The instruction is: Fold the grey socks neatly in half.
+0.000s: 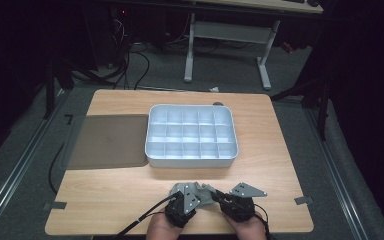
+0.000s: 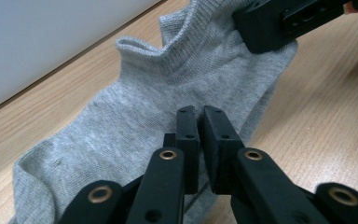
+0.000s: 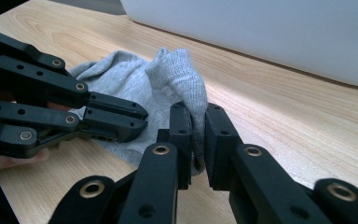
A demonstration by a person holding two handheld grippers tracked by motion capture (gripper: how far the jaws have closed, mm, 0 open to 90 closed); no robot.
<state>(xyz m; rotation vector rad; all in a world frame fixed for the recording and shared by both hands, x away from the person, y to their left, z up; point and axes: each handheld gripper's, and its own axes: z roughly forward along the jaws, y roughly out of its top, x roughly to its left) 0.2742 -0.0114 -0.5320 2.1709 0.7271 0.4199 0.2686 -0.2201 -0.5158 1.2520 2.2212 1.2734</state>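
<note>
A grey ankle sock [image 1: 208, 192] lies on the wooden table near its front edge, between the two grippers. My left gripper [image 2: 199, 116] has its jaws closed low on the sock [image 2: 135, 121], pinching its near edge. My right gripper [image 3: 198, 121] is shut on a raised fold of the sock [image 3: 177, 74], and cloth shows between its jaws. In the high view the left gripper [image 1: 199, 196] and right gripper [image 1: 221, 198] sit close together with the sock bunched between them. The right gripper [image 2: 279, 23] holds the sock near its cuff; the left gripper [image 3: 137, 119] grips the opposite edge.
A white tray [image 1: 192, 162] divided into several empty compartments stands in the middle of the table, just beyond the sock. A flat brown mat [image 1: 107, 142] lies to its left. The table's front edge runs right below the hands.
</note>
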